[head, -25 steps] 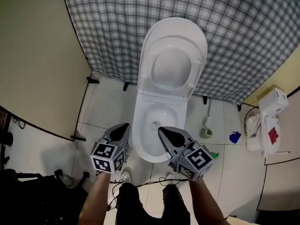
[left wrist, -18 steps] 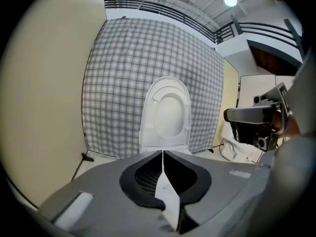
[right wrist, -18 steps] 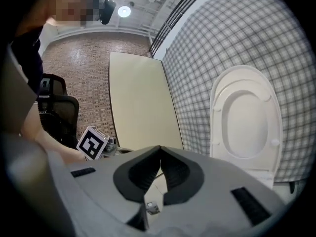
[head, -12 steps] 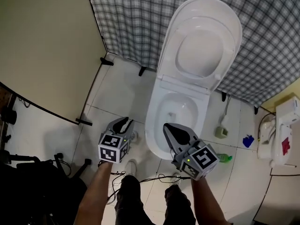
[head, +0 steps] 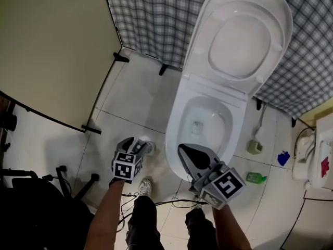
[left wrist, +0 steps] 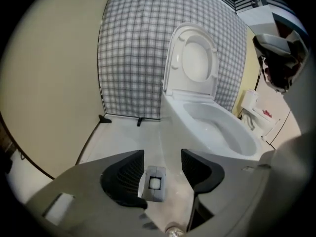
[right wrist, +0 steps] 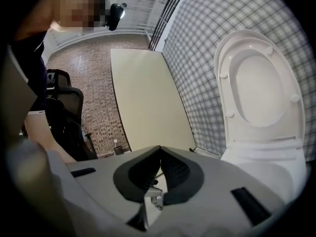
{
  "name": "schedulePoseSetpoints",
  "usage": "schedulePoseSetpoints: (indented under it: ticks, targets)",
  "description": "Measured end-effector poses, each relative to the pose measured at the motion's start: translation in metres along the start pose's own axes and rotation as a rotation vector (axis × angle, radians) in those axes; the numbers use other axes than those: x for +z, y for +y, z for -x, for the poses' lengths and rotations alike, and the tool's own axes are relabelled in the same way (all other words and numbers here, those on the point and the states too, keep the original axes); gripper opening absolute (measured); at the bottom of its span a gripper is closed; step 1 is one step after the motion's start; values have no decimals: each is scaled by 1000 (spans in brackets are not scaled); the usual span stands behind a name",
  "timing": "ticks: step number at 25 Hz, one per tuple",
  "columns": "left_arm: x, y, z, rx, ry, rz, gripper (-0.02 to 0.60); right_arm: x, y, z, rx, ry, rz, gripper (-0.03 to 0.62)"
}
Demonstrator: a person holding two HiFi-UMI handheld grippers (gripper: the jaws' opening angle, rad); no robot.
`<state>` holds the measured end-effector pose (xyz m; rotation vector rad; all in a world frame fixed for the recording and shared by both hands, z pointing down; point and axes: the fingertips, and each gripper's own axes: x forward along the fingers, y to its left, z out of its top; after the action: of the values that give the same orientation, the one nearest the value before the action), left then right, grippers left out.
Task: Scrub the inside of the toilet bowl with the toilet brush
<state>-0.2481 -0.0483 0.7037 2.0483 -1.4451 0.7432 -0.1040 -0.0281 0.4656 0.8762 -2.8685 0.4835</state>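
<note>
1. Left hand-held gripper (head: 139, 145): held low over the tiled floor (head: 130, 108), just left of the toilet's near end and tilted downward. In the left gripper view (left wrist: 162, 154) its two dark ribbed jaws stand well apart. They have just been opening, and only bare floor shows between them.
2. Right hand-held gripper (head: 182, 150): held at the near edge of the toilet bowl (head: 174, 137), pointing toward the far side. In the right gripper view (right wrist: 159, 149) the jaw tips meet, so it is closed, and no object is seen in its grip.
3. Toilet brush (head: 254, 147): stands in its holder on the floor to the right of the toilet. Its pale handle rises toward the foot of the checked curtain (head: 151, 20). It is well apart from both grippers, and neither touches it.
4. Toilet bowl: white and open, with a little water at the bottom. The toilet lid (head: 242, 35) is raised and leans back toward the curtain on the far side.
5. Green bottle (head: 256, 178): lies on the floor to the right of the bowl, nearer than the brush. A small blue object (head: 283, 158) sits further right.
6. Beige panel (head: 47, 51): closes the scene on the left and meets the curtain at the far corner.
7. Black office chair (right wrist: 64, 112): seen in the right gripper view, to the left, in front of a brick-patterned wall.
</note>
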Motion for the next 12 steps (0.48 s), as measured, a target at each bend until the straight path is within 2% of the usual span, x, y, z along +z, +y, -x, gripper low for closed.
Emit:
schedulePoseSetpoints:
  ticks: [3,7,12]
  targets:
    - [-22,3,-22,-9,55,-16,265,-17,-5,-3,-1,7,-14,0]
    - [-41,11,-46,0,79,26,271,-30,-2,-13,12,17,-23,0]
    - [-65,9,-70,-3,147,10,281,-41,-5,-14,16,18,-52,0]
